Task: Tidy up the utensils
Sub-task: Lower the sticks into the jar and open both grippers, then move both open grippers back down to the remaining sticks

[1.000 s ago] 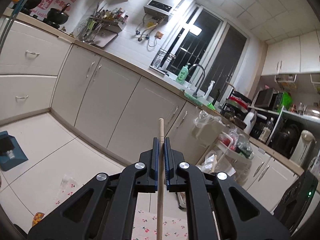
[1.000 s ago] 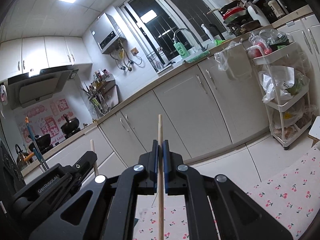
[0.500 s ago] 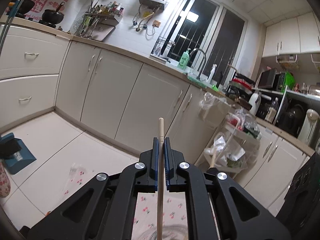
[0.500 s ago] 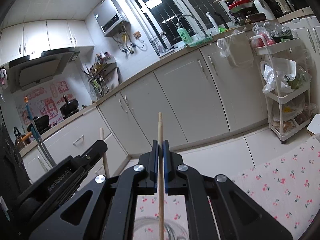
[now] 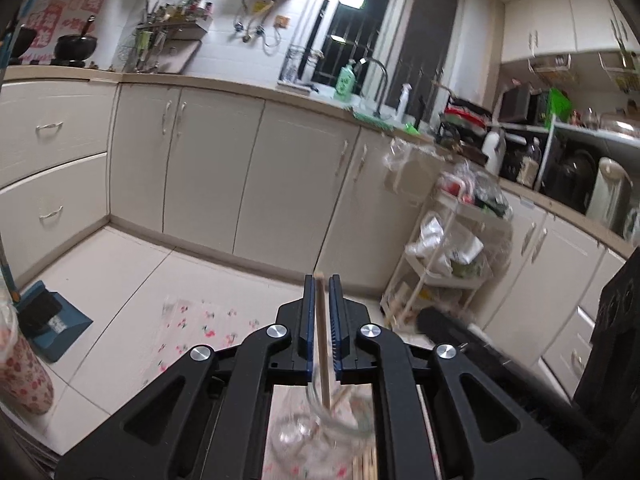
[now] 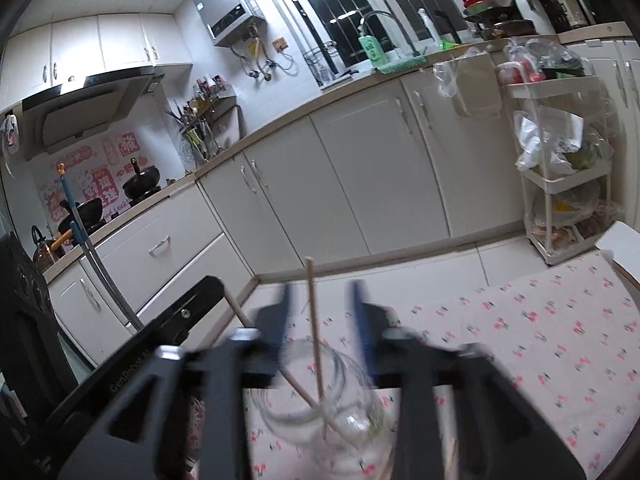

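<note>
A clear glass jar [image 6: 340,412] stands on the cherry-print tablecloth [image 6: 540,340] right below both grippers; it also shows in the left wrist view [image 5: 320,428]. My right gripper [image 6: 320,312] is open, and a wooden chopstick [image 6: 314,320] stands loose between its fingers with its lower end in the jar. My left gripper [image 5: 321,292] has its jaws slightly apart around another chopstick [image 5: 322,336] that reaches down into the jar. That left chopstick [image 6: 240,312] leans in the jar in the right wrist view.
More chopsticks [image 5: 364,468] lie on the cloth beside the jar. A floral cup [image 5: 20,368] stands at the left edge. Beyond the table are white kitchen cabinets [image 5: 200,168], a blue dustpan [image 5: 48,320] on the floor and a white trolley [image 6: 560,184].
Both grippers tilted down over the jar. The right gripper opened and let its chopstick drop into the jar. The left jaws loosened and its chopstick slid down.
</note>
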A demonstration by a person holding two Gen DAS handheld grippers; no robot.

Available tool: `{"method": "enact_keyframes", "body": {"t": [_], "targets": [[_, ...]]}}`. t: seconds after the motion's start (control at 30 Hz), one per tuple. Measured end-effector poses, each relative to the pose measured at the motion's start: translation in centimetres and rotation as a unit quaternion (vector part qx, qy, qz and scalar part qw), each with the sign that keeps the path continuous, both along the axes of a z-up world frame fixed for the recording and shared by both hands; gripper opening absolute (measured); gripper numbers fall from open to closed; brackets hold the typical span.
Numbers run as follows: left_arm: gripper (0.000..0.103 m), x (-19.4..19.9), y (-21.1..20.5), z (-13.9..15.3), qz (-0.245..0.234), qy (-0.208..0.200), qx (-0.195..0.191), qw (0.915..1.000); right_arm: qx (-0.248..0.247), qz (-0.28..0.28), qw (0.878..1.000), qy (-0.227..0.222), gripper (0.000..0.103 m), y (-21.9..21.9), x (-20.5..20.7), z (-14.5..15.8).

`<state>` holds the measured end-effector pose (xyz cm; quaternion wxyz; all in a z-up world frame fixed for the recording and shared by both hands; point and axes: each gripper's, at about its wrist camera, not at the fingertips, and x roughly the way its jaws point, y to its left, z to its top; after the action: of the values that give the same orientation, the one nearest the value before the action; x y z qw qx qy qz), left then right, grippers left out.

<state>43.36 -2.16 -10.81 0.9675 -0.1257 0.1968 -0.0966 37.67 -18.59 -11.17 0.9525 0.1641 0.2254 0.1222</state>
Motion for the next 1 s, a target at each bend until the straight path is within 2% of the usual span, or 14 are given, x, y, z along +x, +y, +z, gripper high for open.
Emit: {"method": "enact_keyframes", "body": {"t": [0.13, 0.27, 0.4, 0.53, 0.67, 0.8, 1.0], "targets": [[0.02, -2.8, 0.6, 0.3, -0.006, 0.016, 0.01, 0.9998, -0.016, -0.023, 0.999, 0.024, 0.041, -2.0, -3.2, 0.4], [0.032, -6.2, 0.9, -0.7, -0.018, 0.054, 0.02, 0.9982, -0.052, -0.039, 0.994, 0.088, 0.041, -3.4, -6.7, -1.9], [0.035, -8.5, -0.3, -3.2, -0.044, 0.105, 0.039, 0.9928, -0.079, -0.04, 0.985, 0.147, 0.041, -3.8, -9.0, -5.0], [0.035, -9.4, -2.4, -6.4, -0.072, 0.165, 0.066, 0.9815, -0.105, -0.039, 0.977, 0.182, 0.041, -3.6, -10.0, -6.8], [0.035, -9.1, -4.1, -8.6, -0.084, 0.202, 0.095, 0.9711, -0.134, -0.037, 0.971, 0.195, 0.043, -2.8, -9.9, -7.6], [0.035, -7.4, -5.1, -10.4, -0.091, 0.24, 0.107, 0.9604, -0.152, -0.04, 0.963, 0.217, 0.043, -2.4, -7.8, -8.6], [0.035, -5.9, -6.1, -11.7, -0.1, 0.259, 0.13, 0.9517, -0.19, -0.037, 0.952, 0.236, 0.043, -1.2, -5.0, -10.2]]}}
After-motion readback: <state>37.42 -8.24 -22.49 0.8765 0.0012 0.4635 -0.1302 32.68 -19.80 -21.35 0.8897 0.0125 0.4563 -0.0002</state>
